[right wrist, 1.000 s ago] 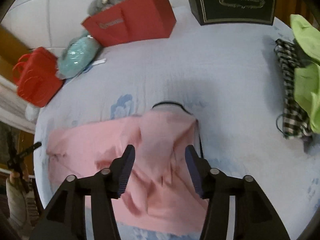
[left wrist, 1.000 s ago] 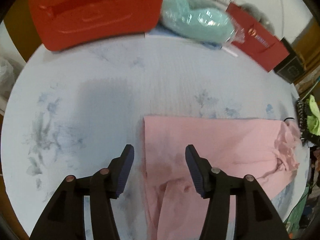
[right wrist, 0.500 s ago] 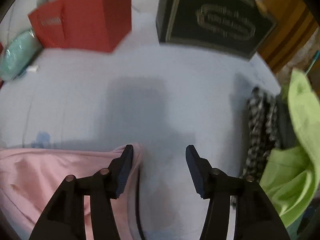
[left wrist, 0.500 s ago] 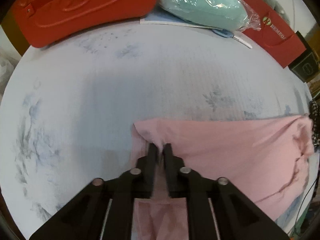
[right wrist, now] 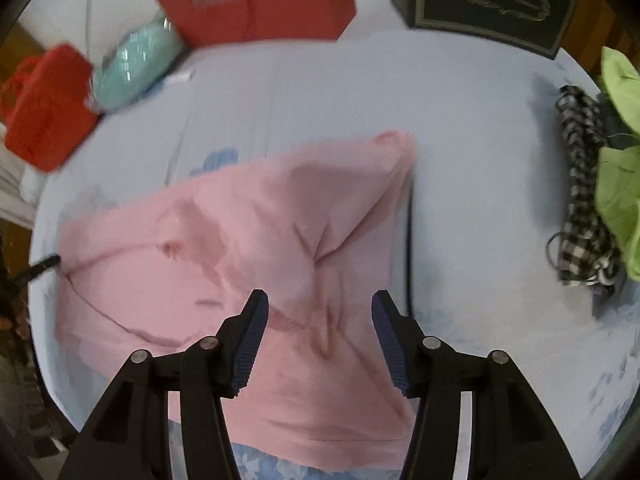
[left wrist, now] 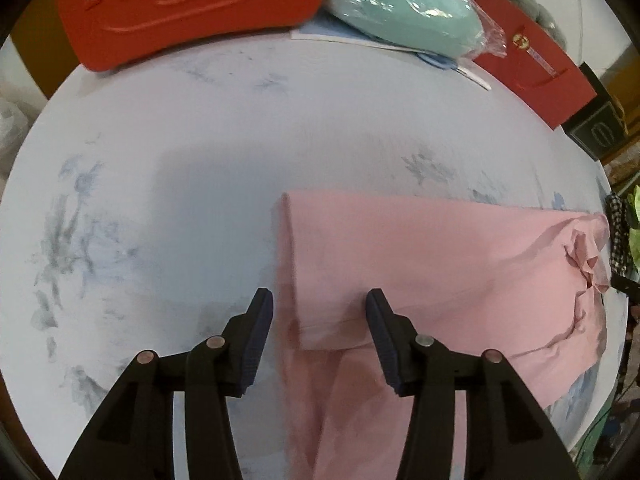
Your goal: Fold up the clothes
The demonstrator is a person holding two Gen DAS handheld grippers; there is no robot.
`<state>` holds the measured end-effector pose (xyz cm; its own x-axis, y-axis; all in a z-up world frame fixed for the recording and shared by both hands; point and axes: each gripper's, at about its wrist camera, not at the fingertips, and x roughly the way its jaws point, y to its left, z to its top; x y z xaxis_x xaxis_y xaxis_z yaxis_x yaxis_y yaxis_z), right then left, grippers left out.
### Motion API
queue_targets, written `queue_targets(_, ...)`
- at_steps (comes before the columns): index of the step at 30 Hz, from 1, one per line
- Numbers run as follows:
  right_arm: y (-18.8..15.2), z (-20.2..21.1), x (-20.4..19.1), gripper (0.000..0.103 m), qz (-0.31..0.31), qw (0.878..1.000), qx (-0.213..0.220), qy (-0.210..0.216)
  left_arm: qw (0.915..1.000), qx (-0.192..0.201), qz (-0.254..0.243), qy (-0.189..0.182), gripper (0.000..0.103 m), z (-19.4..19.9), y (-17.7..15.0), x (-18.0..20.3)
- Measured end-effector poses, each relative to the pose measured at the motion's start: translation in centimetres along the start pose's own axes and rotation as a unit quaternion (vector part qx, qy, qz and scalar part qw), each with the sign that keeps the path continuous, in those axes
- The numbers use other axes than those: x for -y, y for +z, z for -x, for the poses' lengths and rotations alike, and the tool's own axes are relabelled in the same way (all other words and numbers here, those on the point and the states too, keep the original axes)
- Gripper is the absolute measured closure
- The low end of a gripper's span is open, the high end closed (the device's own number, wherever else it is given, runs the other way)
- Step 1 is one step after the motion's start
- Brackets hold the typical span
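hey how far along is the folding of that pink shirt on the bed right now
Partly done. The pink cotton garment lies on the pale blue floral bedsheet with one side turned over into a straight edge. Nothing is in hand: the left gripper and right gripper both hover open above it. Left: its rumpled right end needs smoothing and folding.

Left tool [left wrist: 319,322]: garment [left wrist: 440,272] lies on the bed [left wrist: 200,152] ahead and right, its folded edge between the spread fingers. Far ahead: hard case [left wrist: 188,4], wrapped bundle [left wrist: 404,12] right of it, paper bag [left wrist: 528,68] further right.

Right tool [right wrist: 319,330]: garment directly ahead and left; checked cloth [right wrist: 584,184] far right.
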<state>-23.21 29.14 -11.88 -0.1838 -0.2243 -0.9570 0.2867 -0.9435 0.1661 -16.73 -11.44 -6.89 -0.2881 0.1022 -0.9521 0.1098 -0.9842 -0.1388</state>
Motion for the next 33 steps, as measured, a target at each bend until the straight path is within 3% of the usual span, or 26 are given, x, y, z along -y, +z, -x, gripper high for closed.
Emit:
queue_targets(2,-0.1,-1.1,-0.9,0.052,0.018,1.000,-0.008,-0.014,1.0000,-0.002,-0.009,0.004,0.054,-0.4,0.0,0.6)
queue_targets(3,-0.3,-1.5,-1.4,0.061,0.034,0.999,-0.015,-0.029,0.9999,-0.002,-0.014,0.004,0.054,-0.7,-0.1,0.9)
queue_targets(4,-0.3,-2.0,-1.9,0.099,0.051,0.997,-0.021,-0.051,0.9997,-0.004,-0.022,0.009,0.058,-1.0,-0.2,1.3)
queue_targets(5,-0.4,-2.5,-2.3,0.101,0.068,0.995,-0.028,-0.073,0.9995,-0.006,-0.026,0.015,0.076,-1.3,-0.2,1.5)
queue_targets(6,-0.5,-2.3,-2.4,0.101,0.075,0.993,-0.026,-0.086,0.9995,-0.006,-0.026,0.015,0.087,-1.3,-0.3,1.5)
queue_targets(11,-1.4,2.5,0.1,0.099,0.036,0.995,0.036,-0.087,0.9991,0.009,-0.033,0.024,0.092,-0.7,-0.8,1.3)
queue_targets(13,-1.5,2.8,2.0,0.082,0.019,0.992,0.037,-0.122,0.9990,0.005,-0.036,0.025,0.092,-1.2,-0.9,1.4)
queue_targets(15,-1.8,2.6,3.6,0.078,-0.009,0.991,0.027,-0.132,0.9990,0.002,-0.037,0.026,0.091,-1.3,-1.0,1.4)
queue_targets(16,-2.0,2.5,4.4,0.078,-0.022,0.991,0.021,-0.131,0.9990,0.003,-0.039,0.023,0.089,-1.1,-0.9,1.7)
queue_targets(18,-2.7,3.1,4.7,0.078,-0.032,0.994,0.027,-0.105,0.9990,0.011,-0.040,0.018,0.067,-0.1,-0.9,1.7)
queue_targets(21,-4.1,4.0,4.3,0.077,-0.036,0.996,0.031,-0.070,0.9987,0.032,-0.038,0.011,0.054,2.0,-1.4,1.1)
queue_targets(25,-7.1,4.4,5.4,0.063,-0.071,0.996,0.034,-0.044,0.9984,0.037,-0.041,0.014,0.051,3.1,-2.8,0.9)
queue_targets(31,-12.0,3.4,6.9,0.061,-0.140,0.990,0.018,-0.025,0.9988,0.011,-0.045,0.019,0.051,2.6,-6.6,0.5)
queue_targets(33,-13.2,3.1,7.0,0.055,-0.152,0.988,0.015,-0.023,0.9990,0.002,-0.042,0.017,0.051,2.3,-7.4,0.5)
